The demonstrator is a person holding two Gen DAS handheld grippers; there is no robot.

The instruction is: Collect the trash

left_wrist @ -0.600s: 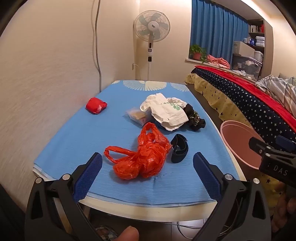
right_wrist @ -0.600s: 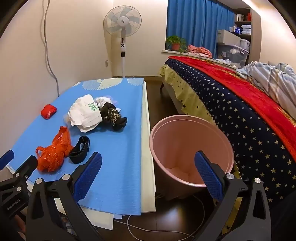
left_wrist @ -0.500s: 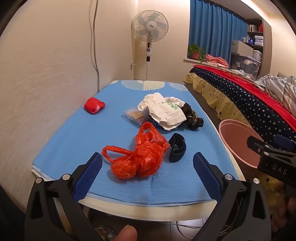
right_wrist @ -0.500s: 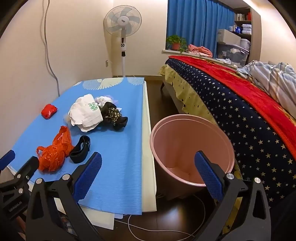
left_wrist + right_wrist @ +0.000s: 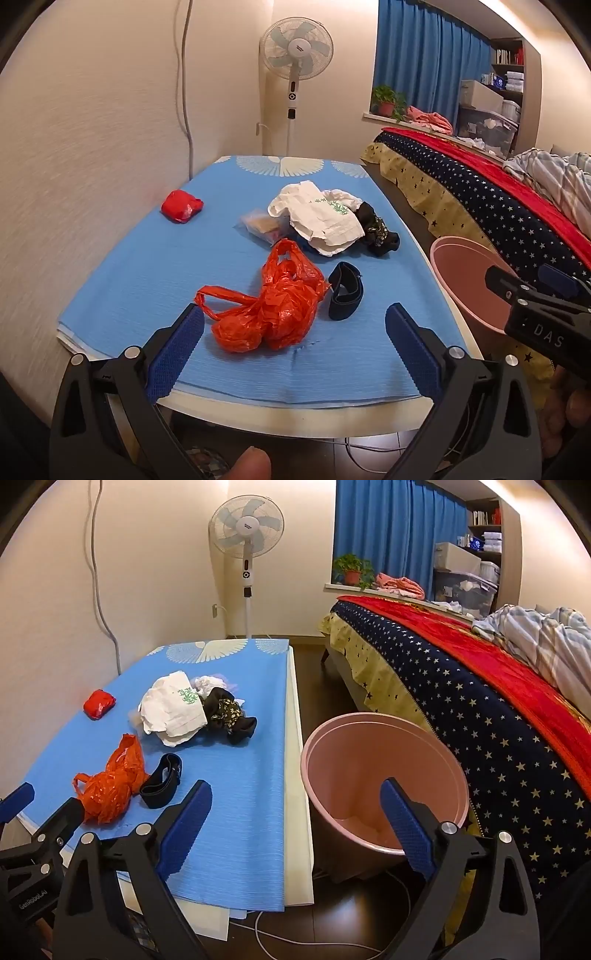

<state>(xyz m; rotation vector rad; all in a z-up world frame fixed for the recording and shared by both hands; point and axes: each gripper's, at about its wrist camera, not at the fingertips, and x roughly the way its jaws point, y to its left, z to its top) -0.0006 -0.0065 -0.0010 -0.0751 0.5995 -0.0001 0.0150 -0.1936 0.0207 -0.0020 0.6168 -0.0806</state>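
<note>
left gripper (image 5: 293, 347): jaws wide apart, empty, hovering at the near table edge, orange bag at 12 o'clock just ahead
right gripper (image 5: 295, 821): spread wide, empty, pointed between table edge and bin
orange bag (image 5: 271, 308): crumpled plastic on blue cloth (image 5: 147, 266), near end; loop handle trails toward 9 o'clock
handling: judged very light, soft, crinkly, slippery film; will collapse under the pads
grip spot: pinch the bunched middle or knotted neck, not the loose handle, which likely slips
black strap (image 5: 345, 295): just beside the bag at 3 o'clock, limp band; take it across the loop
white paper pile (image 5: 321, 218): 12 o'clock, far; light, may shed pieces
red wad (image 5: 181, 206): 10 o'clock, well apart
pink bin (image 5: 380, 775): on the floor at 3 o'clock of the table, open top, something pale at bottom
risk: snagging the cloth with the bag
</note>
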